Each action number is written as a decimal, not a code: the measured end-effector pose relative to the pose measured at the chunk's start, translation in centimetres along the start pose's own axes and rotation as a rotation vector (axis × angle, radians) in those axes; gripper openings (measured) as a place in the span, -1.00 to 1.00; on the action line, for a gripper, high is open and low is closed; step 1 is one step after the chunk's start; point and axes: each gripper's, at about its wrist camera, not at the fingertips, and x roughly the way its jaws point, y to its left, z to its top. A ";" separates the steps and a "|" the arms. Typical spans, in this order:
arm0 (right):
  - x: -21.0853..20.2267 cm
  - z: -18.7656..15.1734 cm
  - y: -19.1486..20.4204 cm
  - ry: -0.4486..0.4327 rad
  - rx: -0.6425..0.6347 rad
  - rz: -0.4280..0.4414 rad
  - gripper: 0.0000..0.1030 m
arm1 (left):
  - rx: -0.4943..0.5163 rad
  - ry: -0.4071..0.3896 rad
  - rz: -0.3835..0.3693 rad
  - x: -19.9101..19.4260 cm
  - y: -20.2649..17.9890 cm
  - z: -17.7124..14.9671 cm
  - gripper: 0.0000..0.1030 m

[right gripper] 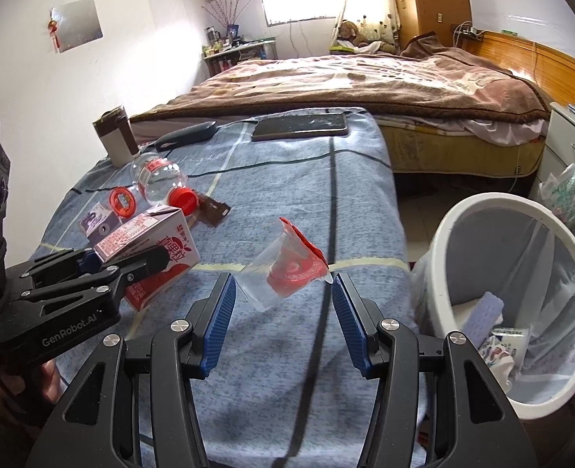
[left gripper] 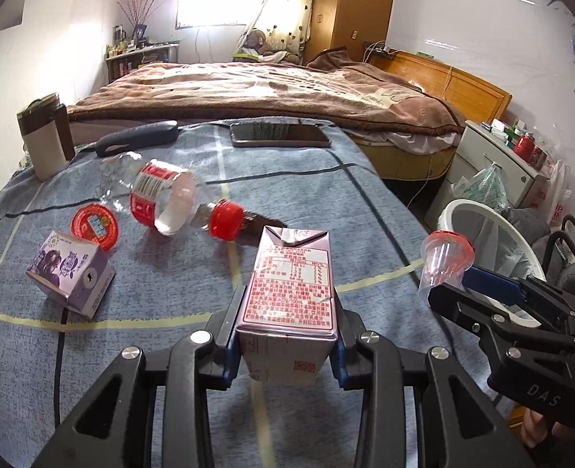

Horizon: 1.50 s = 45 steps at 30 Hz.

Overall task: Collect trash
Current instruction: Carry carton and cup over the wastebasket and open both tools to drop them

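My left gripper point(left gripper: 285, 312) is shut on a pink drink carton point(left gripper: 291, 284) and holds it above the blue blanket point(left gripper: 170, 351); both show in the right wrist view point(right gripper: 147, 257). My right gripper point(right gripper: 281, 292) is shut on a clear plastic cup with a red lid point(right gripper: 283, 269), also seen in the left wrist view point(left gripper: 443, 261). A clear bottle with a red cap point(left gripper: 170, 199), a red-lidded cup point(left gripper: 94, 224) and a purple carton point(left gripper: 71, 273) lie on the blanket. A white trash bin point(right gripper: 513, 312) stands to the right.
A phone point(left gripper: 279, 134), a black case point(left gripper: 135, 138) and a brown-and-white tumbler point(left gripper: 43, 140) sit at the blanket's far side. A brown wrapper point(right gripper: 213, 210) lies by the bottle. A bed point(left gripper: 287, 89) lies beyond. A nightstand point(left gripper: 498, 160) with bags stands behind the bin.
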 end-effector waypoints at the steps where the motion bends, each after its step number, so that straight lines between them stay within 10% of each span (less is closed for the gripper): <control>1: -0.2 0.0 -0.3 -0.004 0.003 -0.001 0.04 | 0.006 -0.005 -0.002 -0.1 -0.3 0.1 -0.27; 45: -5.3 -2.4 -17.4 0.002 0.250 -0.293 0.04 | 0.290 0.049 -0.270 4.6 -21.8 2.3 -0.26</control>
